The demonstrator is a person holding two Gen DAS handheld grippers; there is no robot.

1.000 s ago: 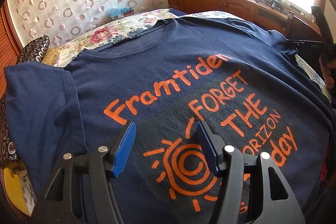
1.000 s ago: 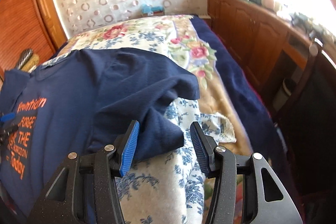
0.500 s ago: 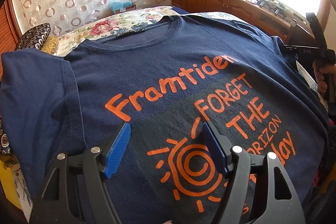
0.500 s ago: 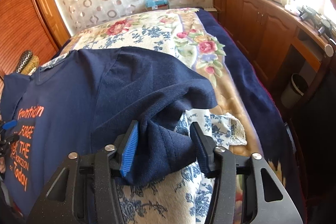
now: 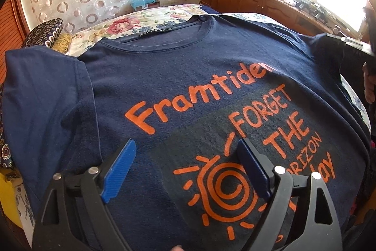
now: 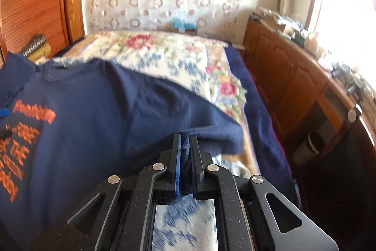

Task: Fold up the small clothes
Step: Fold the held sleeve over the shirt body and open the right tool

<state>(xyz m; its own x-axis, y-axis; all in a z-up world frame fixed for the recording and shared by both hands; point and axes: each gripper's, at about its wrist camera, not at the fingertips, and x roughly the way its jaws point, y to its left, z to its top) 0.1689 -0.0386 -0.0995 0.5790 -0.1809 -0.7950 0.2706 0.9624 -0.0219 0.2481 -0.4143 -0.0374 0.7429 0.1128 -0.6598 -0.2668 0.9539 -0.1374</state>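
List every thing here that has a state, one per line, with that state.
Navy T-shirt: spread print-up on the bed, one sleeve gathered and pinched.
Right sleeve: bunched, clamped by the right gripper.
Left sleeve: lying flat, free.
Left gripper: open, jaws just widened, nothing between them, above the sun print.
Right gripper: shut on the sleeve, just closed.
Floral bedspread: laid flat under the shirt.

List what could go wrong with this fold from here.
1. The right gripper has just closed on a bunched clump of the navy T-shirt at its sleeve; pulling from there could drag the shirt askew rather than fold it cleanly.
2. The left gripper, whose jaws have just been opening, holds nothing, so the shirt may slide across the floral bedspread.
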